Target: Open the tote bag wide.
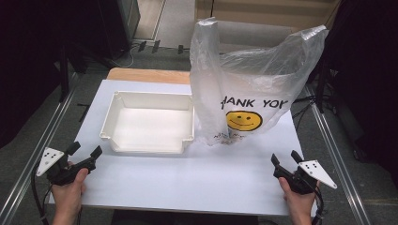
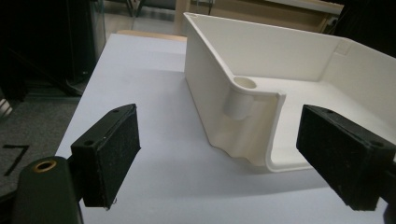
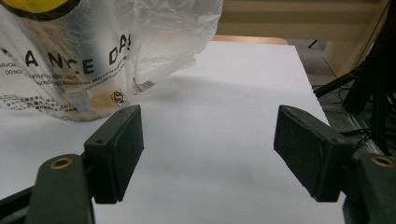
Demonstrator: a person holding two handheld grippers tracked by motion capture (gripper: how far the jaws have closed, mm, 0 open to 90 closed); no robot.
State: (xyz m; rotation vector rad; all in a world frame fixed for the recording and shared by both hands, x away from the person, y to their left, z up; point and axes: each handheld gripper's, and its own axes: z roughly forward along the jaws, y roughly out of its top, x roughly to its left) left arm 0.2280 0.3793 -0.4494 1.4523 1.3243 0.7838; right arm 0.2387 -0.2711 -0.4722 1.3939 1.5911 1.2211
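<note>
Trouble is waiting mostly in the plastic bag (image 1: 251, 89), which is standing upright on the white table (image 1: 187, 183) with nothing propping it, just beside the right wall of the white bin (image 1: 149, 123). Both of the person's grippers are hanging near the front edge, well apart from everything. The left gripper (image 1: 84, 151) is pointing at the bin's near left corner, its jaws standing wide with only bare table between them, as the left gripper view is showing (image 2: 219, 154). The right gripper (image 1: 284, 158) is facing the bag's lower right side, its jaws likewise spread wide and gripping nothing (image 3: 208, 154).

I am judging that the bag is the risky piece: its film is thin and slack, so a pinch low on the body is likely to be catching only one layer, sliding off, or tipping the whole bag toward the bin. Something brownish is lying in its bottom, though I cannot tell what, and a tilt could be spilling it. The bin looks light too; a nudge from the left jaws could be shoving it across the smooth table.
</note>
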